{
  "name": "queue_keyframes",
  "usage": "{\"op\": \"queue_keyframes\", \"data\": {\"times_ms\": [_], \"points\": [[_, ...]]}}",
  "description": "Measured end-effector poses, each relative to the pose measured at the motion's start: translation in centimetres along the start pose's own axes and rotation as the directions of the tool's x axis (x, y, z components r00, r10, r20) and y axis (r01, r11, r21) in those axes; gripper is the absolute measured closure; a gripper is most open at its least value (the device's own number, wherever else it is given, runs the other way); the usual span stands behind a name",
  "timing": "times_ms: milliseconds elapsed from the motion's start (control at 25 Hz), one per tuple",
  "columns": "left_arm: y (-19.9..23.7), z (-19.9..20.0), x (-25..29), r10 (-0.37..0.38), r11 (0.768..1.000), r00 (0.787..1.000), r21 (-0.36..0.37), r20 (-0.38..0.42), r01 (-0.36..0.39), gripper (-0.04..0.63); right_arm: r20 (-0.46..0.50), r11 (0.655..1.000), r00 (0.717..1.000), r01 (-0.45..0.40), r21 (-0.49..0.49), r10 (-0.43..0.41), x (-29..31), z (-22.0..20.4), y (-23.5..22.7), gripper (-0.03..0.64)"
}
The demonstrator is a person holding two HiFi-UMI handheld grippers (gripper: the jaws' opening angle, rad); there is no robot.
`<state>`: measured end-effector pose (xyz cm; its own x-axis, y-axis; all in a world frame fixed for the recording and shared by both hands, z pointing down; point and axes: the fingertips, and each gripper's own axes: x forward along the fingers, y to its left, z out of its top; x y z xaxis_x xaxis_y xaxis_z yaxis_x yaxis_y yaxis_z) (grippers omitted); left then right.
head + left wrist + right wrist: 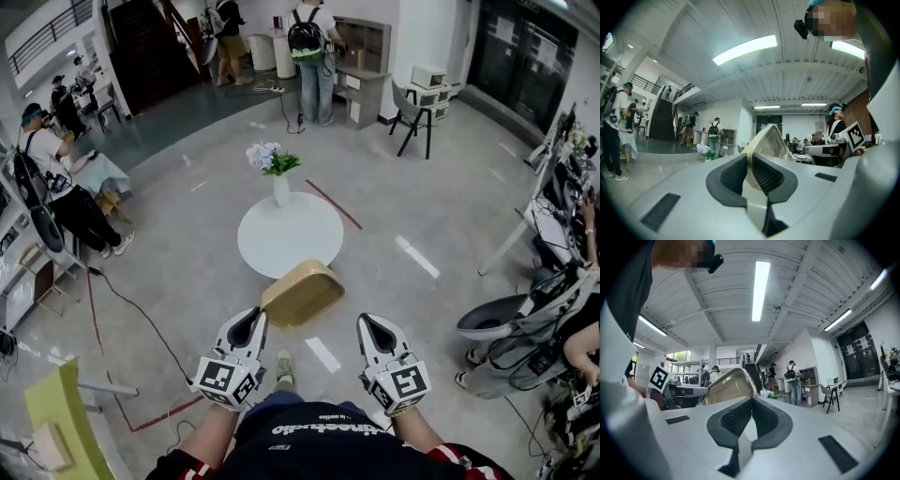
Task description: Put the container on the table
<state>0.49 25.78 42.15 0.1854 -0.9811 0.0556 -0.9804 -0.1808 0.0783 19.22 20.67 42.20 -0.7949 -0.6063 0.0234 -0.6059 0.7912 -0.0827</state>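
Note:
A tan, rounded-rectangular container (pixel 302 292) hangs in the air, tilted, just short of the round white table (pixel 309 246). My left gripper (pixel 255 322) is shut on its near rim; in the left gripper view the dark pads (pixel 733 174) clamp the thin wall of the container (pixel 771 140). My right gripper (pixel 371 326) is held level with it to the right, apart from the container, with its jaws shut on nothing. From the right gripper (pixel 751 405) view, the container (pixel 727 385) shows off to the left.
A white vase of flowers (pixel 275 171) stands on the table's far edge. A yellow-green chair (pixel 58 417) is at the near left and a grey seat (pixel 497 319) at the right. Cables and red tape (pixel 131 323) run over the floor. People (pixel 314 47) stand farther off.

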Motion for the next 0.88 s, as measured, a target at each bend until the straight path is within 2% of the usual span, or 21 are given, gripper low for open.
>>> {"op": "queue_keyframes", "data": {"times_ms": [360, 600, 880], "points": [[6.6, -0.4, 4.9, 0.008, 1.000, 1.000, -0.023, -0.010, -0.008, 0.545, -0.022, 1.000, 1.000, 0.008, 0.003, -0.008, 8.0, -0.5, -2.2, 0.606], [13.2, 0.4, 10.0, 0.000, 0.999, 1.000, -0.035, 0.008, 0.000, 0.545, -0.026, 1.000, 1.000, 0.001, -0.027, -0.002, 16.3, -0.1, -3.4, 0.606], [22.2, 3.4, 15.1, -0.023, 0.999, 0.999, -0.040, 0.028, 0.024, 0.544, -0.008, 0.998, 1.000, 0.023, -0.051, -0.024, 26.4, 2.8, -3.7, 0.606]]}}
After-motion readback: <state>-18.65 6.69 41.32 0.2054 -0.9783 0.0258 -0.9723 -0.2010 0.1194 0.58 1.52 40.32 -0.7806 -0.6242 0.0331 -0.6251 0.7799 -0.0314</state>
